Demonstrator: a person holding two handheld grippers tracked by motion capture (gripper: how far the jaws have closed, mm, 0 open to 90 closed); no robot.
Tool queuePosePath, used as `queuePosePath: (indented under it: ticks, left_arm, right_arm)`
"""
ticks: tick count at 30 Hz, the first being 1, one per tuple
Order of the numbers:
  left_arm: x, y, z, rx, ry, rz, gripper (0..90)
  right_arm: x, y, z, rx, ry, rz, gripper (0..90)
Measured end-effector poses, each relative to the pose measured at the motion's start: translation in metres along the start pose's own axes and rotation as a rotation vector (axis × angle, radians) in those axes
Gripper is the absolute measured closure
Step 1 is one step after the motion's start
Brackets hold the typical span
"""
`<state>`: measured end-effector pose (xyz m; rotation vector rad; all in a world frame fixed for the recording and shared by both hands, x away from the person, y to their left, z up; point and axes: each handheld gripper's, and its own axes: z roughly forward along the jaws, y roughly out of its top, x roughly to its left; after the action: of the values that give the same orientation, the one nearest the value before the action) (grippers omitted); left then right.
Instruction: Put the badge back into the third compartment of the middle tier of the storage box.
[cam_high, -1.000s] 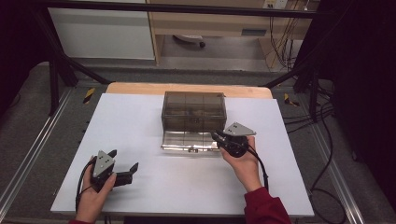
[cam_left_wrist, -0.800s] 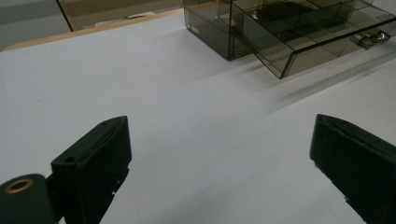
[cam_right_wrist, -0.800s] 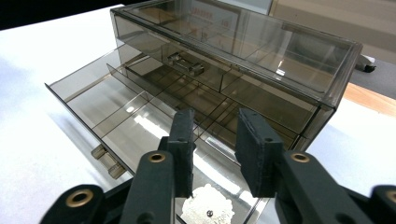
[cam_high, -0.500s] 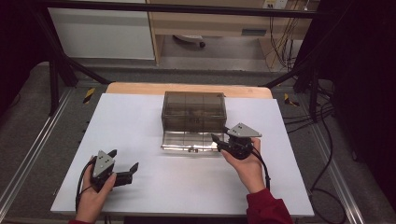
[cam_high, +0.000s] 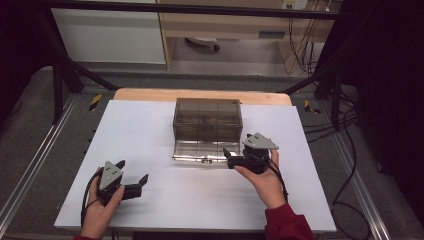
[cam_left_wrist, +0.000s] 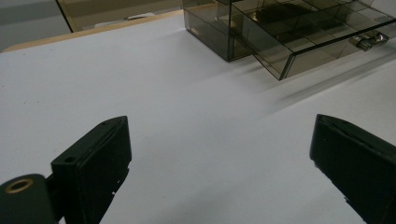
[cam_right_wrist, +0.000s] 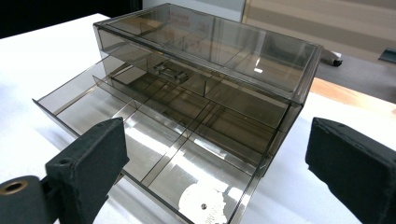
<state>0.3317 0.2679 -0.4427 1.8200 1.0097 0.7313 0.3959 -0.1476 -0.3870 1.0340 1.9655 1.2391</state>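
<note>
A smoky see-through drawer box (cam_high: 207, 117) stands mid-table, and its bottom drawer (cam_high: 202, 150) is pulled out toward me. In the right gripper view the drawer (cam_right_wrist: 154, 121) shows empty divided compartments and a round metal knob (cam_right_wrist: 201, 204) on its front. My right gripper (cam_high: 229, 157) sits at the drawer's front right corner. Its jaws have just been opening and now stand wide, pressing on nothing (cam_right_wrist: 215, 179). My left gripper (cam_high: 132, 171) rests open on the white tabletop at the near left, well clear of the box (cam_left_wrist: 280, 32), with bare table between its jaws (cam_left_wrist: 219, 172).
A white table (cam_high: 150, 125) has a wooden strip (cam_high: 200, 94) along its far edge. Metal frame rails (cam_high: 30, 170) run along both sides. Cables (cam_high: 350, 150) hang at the right, and a cabinet stands behind the table.
The right gripper's jaws have spread apart at the drawer's front. The hand has barely shifted. The left gripper and the drawer box have stayed where they were.
</note>
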Motion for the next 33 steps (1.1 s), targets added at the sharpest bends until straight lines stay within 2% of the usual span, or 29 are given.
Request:
queuePosePath:
  ticks: [11, 19, 33]
  left_arm:
    - [0.0, 0.0, -0.001, -0.005, 0.001, 0.001, 5.7]
    - [0.0, 0.0, -0.001, -0.006, 0.001, 0.002, 5.7]
    - [0.001, 0.001, -0.001, -0.007, 0.0, 0.0, 5.3]
  right_arm:
    - [0.003, 0.001, -0.007, -0.054, -0.022, -0.025, 2.6]
    - [0.004, 0.003, -0.011, -0.084, -0.025, -0.018, 2.2]
    - [0.012, 0.008, -0.018, -0.091, -0.003, -0.02, 1.7]
